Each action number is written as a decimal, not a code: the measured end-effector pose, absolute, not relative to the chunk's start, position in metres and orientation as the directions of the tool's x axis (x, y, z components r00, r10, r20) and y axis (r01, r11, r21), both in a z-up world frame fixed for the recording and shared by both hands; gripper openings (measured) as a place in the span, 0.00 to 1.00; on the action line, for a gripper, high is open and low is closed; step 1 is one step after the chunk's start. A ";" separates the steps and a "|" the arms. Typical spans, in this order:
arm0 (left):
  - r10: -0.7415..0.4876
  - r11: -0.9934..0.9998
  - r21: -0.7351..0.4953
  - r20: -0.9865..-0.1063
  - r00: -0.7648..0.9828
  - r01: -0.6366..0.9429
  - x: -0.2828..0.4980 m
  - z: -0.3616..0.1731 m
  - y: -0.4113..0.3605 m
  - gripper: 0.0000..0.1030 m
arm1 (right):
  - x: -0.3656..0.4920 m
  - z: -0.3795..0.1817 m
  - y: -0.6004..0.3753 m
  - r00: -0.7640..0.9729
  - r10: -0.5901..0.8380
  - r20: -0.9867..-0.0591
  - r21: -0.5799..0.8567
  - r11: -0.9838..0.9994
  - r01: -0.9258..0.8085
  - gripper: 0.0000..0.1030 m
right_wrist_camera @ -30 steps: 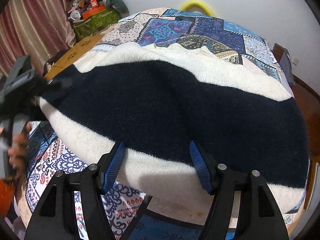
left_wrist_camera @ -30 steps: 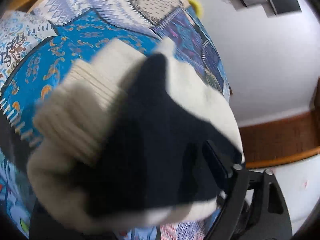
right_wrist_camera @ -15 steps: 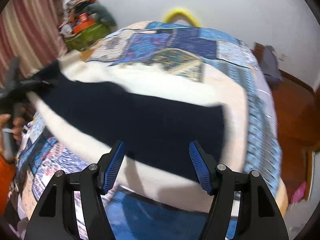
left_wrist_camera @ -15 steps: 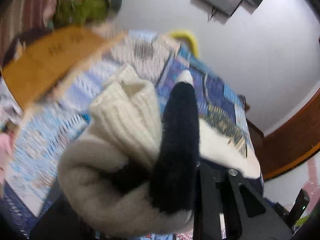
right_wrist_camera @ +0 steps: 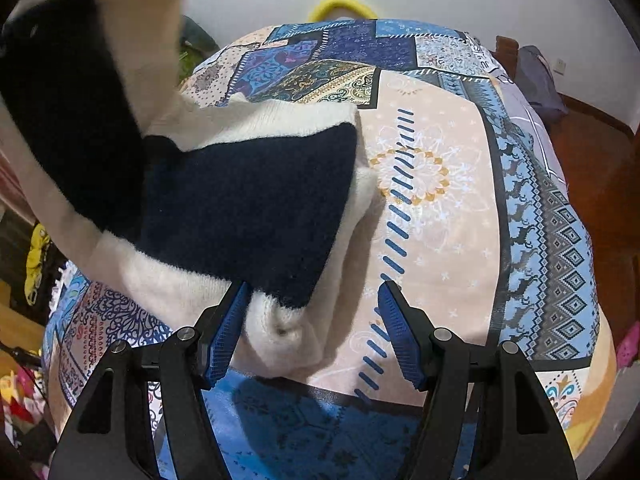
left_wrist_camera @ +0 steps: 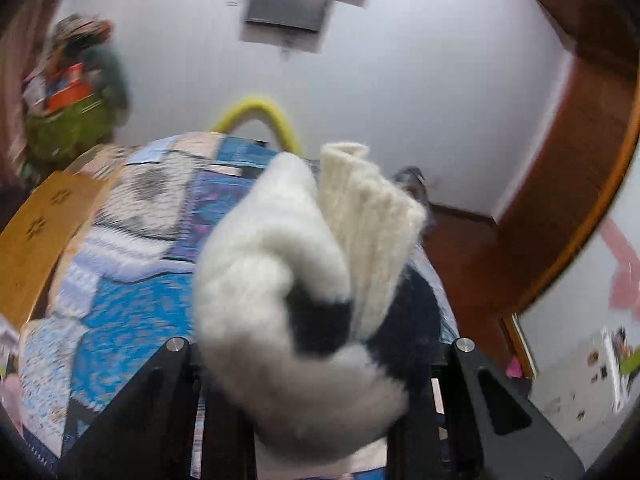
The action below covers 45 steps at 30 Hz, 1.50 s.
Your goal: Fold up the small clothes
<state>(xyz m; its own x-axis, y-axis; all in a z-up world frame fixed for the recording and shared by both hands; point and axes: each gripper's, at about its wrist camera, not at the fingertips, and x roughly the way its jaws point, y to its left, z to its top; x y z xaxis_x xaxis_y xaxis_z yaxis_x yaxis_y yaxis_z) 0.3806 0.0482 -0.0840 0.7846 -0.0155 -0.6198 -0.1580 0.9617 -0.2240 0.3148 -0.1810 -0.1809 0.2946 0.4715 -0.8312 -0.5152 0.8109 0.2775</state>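
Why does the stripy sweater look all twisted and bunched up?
One end of the cream and navy sweater is pinched and lifted in the left gripper, so it hangs scrunched, while the rest lies rumpled on the patchwork bedspread. That looks like folding in progress, not damage.

No readable text, labels, brands or numbers in either view. Stickers on the wall (left_wrist_camera: 612,356) at 4 o'clock in the left wrist view are too blurred.
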 end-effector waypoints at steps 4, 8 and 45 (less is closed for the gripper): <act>-0.041 0.981 -0.169 -0.674 0.738 -0.100 0.405 -0.106 0.002 0.24 | 0.315 -0.181 -0.185 0.291 0.478 -0.829 0.282 0.806 -0.520 0.61; -0.037 0.998 -0.060 -0.754 0.656 -0.013 0.413 -0.142 -0.038 0.24 | 0.313 -0.177 -0.189 0.297 0.487 -0.821 0.284 0.801 -0.526 0.61; -0.025 0.984 0.081 -0.820 0.572 0.160 0.332 -0.160 0.010 0.73 | 0.311 -0.071 -0.174 0.448 0.555 -0.700 0.229 0.770 -0.595 0.61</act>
